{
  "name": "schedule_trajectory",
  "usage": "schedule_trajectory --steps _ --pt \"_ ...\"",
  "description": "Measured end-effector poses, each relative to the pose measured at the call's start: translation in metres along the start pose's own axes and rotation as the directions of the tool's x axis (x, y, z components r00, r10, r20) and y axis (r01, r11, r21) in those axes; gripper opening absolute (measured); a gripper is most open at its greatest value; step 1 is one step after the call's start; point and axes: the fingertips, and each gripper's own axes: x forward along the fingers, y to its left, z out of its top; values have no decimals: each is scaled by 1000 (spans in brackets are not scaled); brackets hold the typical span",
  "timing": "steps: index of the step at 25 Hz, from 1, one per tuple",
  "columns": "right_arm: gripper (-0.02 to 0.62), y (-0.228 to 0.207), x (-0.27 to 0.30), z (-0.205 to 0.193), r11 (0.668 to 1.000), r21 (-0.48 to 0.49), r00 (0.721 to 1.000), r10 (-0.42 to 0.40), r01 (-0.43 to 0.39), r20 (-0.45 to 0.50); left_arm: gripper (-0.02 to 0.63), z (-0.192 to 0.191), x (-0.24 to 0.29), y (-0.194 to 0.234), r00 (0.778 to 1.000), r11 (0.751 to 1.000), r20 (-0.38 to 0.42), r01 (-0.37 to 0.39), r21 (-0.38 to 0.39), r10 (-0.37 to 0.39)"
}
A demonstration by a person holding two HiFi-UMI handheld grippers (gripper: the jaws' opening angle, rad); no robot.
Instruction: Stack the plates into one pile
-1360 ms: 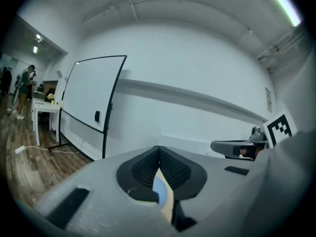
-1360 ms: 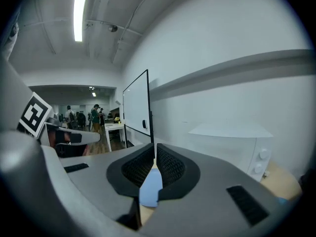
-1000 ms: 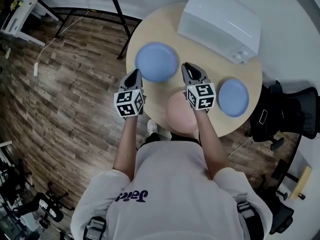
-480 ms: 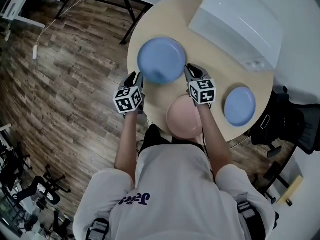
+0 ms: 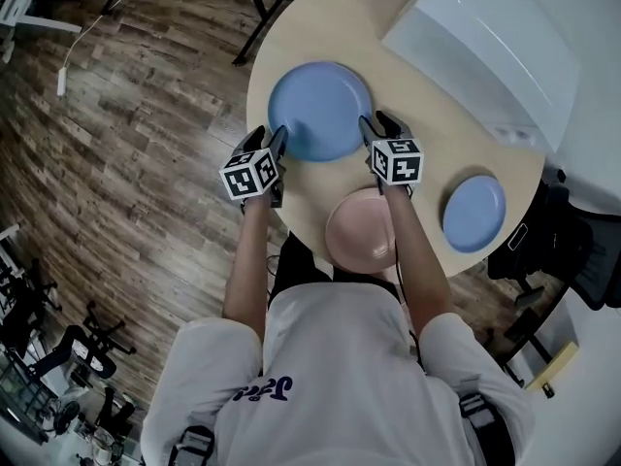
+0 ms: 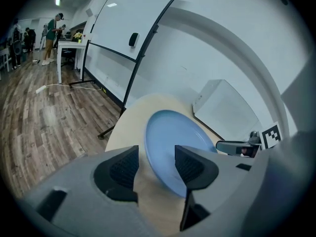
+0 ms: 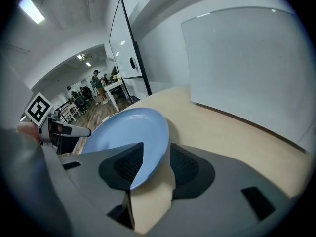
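Head view: the round table (image 5: 437,153) is crowded at 1 o'clock by a white box (image 5: 490,47), which is cut off by the frame. The large blue plate (image 5: 320,105) is flanked at 9 and 3 by the left gripper (image 5: 276,142) and right gripper (image 5: 380,124). Both sets of jaws have just been opened, and the rim is left unpinched between them. The pink plate (image 5: 354,233) at 5 is part-hidden by a forearm (image 5: 415,255). The small blue plate (image 5: 473,212) is seen at 4.

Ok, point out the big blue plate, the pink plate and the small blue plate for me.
big blue plate (image 5: 320,105), head view, the plate's bare middle
pink plate (image 5: 351,231), head view, its left half, clear of the arm
small blue plate (image 5: 473,213), head view, its centre
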Motion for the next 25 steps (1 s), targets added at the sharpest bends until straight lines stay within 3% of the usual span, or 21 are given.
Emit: schedule_trajectory --steps 8,10,14,25 --pt "163 -13 21 -16 996 86 999 -6 9 -37 210 -4 19 10 999 998 -15 -36 -45 35" --pt "158 -14 21 -17 995 95 999 -8 11 -36 169 -6 20 11 999 998 -17 -42 -52 41" --pt "84 -14 22 -15 994 108 1000 -2 4 -27 64 -7 20 16 997 995 -23 -75 -65 74" --pt "66 -3 2 -8 991 128 1000 -28 29 -13 57 -1 -3 7 996 995 -20 -87 -56 86"
